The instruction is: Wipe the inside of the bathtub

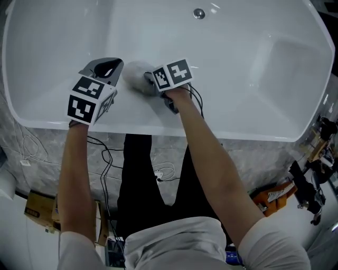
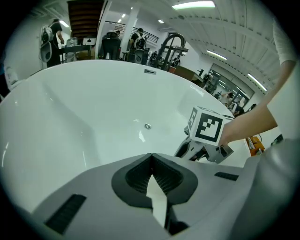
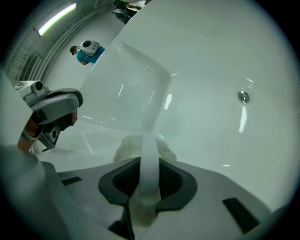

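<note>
Here's the white bathtub (image 1: 53,63) from above, the drain (image 1: 199,13) up at its far side. Well short of the drain, on the near wall closest to the person, the right gripper (image 1: 149,80) is clamped on a pale cloth (image 1: 136,74). Its own view confirms it: the jaws pinch the cloth, and the bunched fabric presses flat against the tub surface just past the tips. From there the drain sits off to the upper right, well apart from the cloth.

The left gripper (image 1: 112,66) hangs on the side of the cloth away from the drain, just beside it and over the same near wall. Its jaws are pressed together at the tips with nothing caught between them; only white tub shows beyond, and the drain lies well ahead of it.
</note>
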Available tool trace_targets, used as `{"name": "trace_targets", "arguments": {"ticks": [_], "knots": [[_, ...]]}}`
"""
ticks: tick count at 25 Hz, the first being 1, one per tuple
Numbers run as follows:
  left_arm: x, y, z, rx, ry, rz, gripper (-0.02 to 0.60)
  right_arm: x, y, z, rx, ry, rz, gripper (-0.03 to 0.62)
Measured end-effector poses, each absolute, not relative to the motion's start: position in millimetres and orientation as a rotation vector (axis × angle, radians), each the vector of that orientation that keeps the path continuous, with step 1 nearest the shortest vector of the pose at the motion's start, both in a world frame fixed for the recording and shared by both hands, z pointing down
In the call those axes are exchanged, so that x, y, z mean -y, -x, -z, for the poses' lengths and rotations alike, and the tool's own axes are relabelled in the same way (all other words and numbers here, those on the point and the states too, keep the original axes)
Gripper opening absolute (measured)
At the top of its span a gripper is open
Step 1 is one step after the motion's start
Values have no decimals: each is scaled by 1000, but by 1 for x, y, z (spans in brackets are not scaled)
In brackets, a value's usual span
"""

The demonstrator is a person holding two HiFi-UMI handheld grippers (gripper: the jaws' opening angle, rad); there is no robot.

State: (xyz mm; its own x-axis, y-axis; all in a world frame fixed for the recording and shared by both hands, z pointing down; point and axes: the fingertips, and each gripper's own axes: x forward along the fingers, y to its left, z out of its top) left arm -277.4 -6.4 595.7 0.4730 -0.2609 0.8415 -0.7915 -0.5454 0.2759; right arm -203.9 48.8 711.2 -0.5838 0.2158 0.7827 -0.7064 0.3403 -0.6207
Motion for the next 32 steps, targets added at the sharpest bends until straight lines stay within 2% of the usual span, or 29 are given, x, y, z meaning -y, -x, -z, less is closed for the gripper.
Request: {"name": "trace_targets", "arguments": {"ticks": [32], "knots": [[-27,14,-643,479,-2113,-1153,11,-61,-76,-702,1667,-619,-1397,100]]}}
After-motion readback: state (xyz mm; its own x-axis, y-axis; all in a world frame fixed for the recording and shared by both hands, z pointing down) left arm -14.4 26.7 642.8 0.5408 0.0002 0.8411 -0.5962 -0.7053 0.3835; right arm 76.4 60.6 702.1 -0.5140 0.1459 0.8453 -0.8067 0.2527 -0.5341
